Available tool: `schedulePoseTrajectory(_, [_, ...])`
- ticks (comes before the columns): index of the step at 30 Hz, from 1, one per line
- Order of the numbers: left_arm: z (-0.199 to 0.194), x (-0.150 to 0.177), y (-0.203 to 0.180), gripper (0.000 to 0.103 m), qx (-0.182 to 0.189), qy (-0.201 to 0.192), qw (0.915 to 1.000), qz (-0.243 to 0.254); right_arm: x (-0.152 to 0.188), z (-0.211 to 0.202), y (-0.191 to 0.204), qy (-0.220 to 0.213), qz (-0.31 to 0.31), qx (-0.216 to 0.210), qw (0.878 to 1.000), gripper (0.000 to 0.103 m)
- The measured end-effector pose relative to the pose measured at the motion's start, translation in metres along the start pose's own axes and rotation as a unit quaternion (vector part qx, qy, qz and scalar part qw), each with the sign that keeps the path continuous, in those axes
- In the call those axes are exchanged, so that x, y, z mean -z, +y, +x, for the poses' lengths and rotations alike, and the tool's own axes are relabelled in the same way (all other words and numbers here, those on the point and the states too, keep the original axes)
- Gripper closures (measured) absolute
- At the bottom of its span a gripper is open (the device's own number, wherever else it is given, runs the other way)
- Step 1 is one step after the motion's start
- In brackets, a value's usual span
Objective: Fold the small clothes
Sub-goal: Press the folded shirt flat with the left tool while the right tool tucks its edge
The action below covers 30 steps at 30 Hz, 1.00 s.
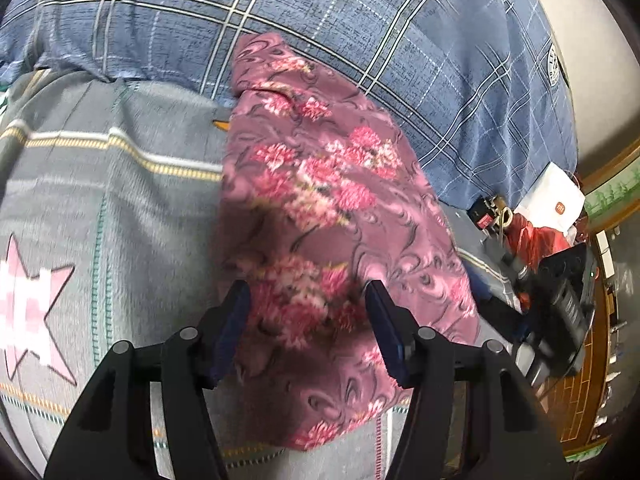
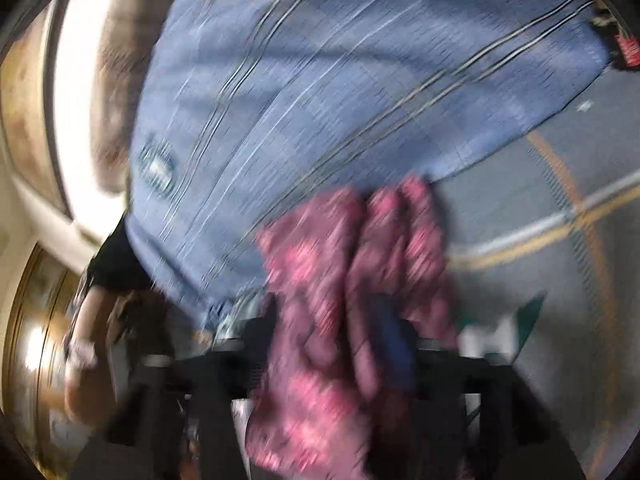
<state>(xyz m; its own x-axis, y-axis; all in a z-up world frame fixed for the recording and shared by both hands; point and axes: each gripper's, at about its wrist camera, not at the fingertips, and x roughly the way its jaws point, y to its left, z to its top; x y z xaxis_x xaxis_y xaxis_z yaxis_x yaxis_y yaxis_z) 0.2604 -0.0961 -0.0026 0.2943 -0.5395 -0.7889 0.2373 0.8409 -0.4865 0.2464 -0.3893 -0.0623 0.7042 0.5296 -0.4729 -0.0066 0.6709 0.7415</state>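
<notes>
A small mauve garment with pink flowers (image 1: 320,208) lies folded lengthwise on the grey bedsheet (image 1: 120,216), its far end against a blue plaid quilt (image 1: 360,40). My left gripper (image 1: 308,316) is open just above its near end, one finger on each side. The right gripper shows at the right edge of the left wrist view (image 1: 552,312). In the blurred right wrist view, my right gripper (image 2: 344,344) has the same flowered garment (image 2: 320,280) bunched between its fingers; it seems shut on it.
The blue plaid quilt (image 2: 320,80) fills the back of the bed. A white box (image 1: 556,196), a red bag (image 1: 532,236) and small items lie at the bed's right edge. Brown tiled floor (image 1: 580,392) is beyond it.
</notes>
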Motion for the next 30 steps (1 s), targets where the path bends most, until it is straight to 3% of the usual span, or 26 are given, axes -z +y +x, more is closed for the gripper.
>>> schedulePoseTrajectory(1, [0.000,0.004,0.000,0.045,-0.005,0.003,1.0000,0.001,0.010,0.011,0.006,0.028,-0.033,0.036,0.998,0.040])
schedulePoseTrajectory(2, [0.000,0.008,0.001,0.045,-0.009,0.011,0.9999,0.001,0.013,0.019,0.008,0.042,-0.055,0.058,0.996,0.052])
schedulePoseTrajectory(3, [0.001,0.012,-0.002,0.045,-0.006,0.019,0.9998,-0.001,0.016,0.024,0.016,0.058,-0.093,0.087,0.990,0.090])
schedulePoseTrajectory(5, [-0.002,0.018,0.003,0.045,0.006,0.026,0.9996,-0.010,0.015,0.008,0.032,0.014,-0.128,0.088,0.988,0.090])
schedulePoseTrajectory(7, [0.004,0.024,0.006,0.044,-0.003,0.036,0.9993,-0.012,0.005,-0.007,0.030,-0.032,-0.107,0.096,0.989,0.091])
schedulePoseTrajectory(9, [0.019,0.029,0.008,0.045,-0.015,0.066,0.9977,-0.012,0.000,0.003,0.001,-0.007,-0.075,0.145,0.987,0.090])
schedulePoseTrajectory(10, [0.017,0.033,0.006,0.045,-0.018,0.055,0.9983,-0.004,0.002,0.011,-0.009,0.014,-0.064,0.163,0.985,0.090])
schedulePoseTrajectory(12, [0.010,0.036,0.000,0.045,-0.020,0.060,0.9978,0.020,0.004,0.013,-0.007,0.023,-0.072,0.157,0.985,0.089])
schedulePoseTrajectory(13, [0.004,0.036,-0.001,0.045,-0.014,0.057,0.9980,0.023,-0.001,0.009,-0.002,0.017,-0.072,0.152,0.986,0.081])
schedulePoseTrajectory(15, [-0.009,0.029,-0.001,0.045,-0.006,0.037,0.9991,0.021,-0.015,-0.013,0.005,-0.020,-0.046,0.128,0.990,0.077])
schedulePoseTrajectory(18, [-0.011,0.010,-0.012,0.045,-0.005,0.019,0.9995,0.024,-0.039,-0.022,0.006,-0.054,-0.010,0.102,0.993,0.056])
schedulePoseTrajectory(19, [-0.008,0.002,-0.018,0.045,-0.016,0.011,0.9994,0.028,-0.045,-0.009,0.016,-0.052,-0.012,0.107,0.993,0.052])
schedulePoseTrajectory(22, [0.013,-0.018,-0.027,0.045,-0.042,0.013,0.9985,0.033,-0.063,0.026,0.018,-0.027,-0.026,0.144,0.989,0.052])
schedulePoseTrajectory(24, [0.030,-0.025,-0.031,0.045,-0.059,0.024,0.9975,0.031,-0.065,0.053,0.012,0.012,-0.014,0.137,0.990,0.052])
schedulePoseTrajectory(26, [0.040,-0.025,-0.031,0.044,-0.077,0.030,0.9960,0.034,-0.061,0.064,0.018,0.049,-0.045,0.131,0.989,0.089])
schedulePoseTrajectory(28, [0.043,-0.024,-0.031,0.042,-0.073,0.021,0.9960,0.046,-0.059,0.054,0.032,0.008,-0.108,0.143,0.984,0.091])
schedulePoseTrajectory(30, [0.047,-0.022,-0.029,0.039,-0.080,0.018,0.9953,0.051,-0.062,0.059,0.009,0.014,-0.078,0.174,0.982,0.095])
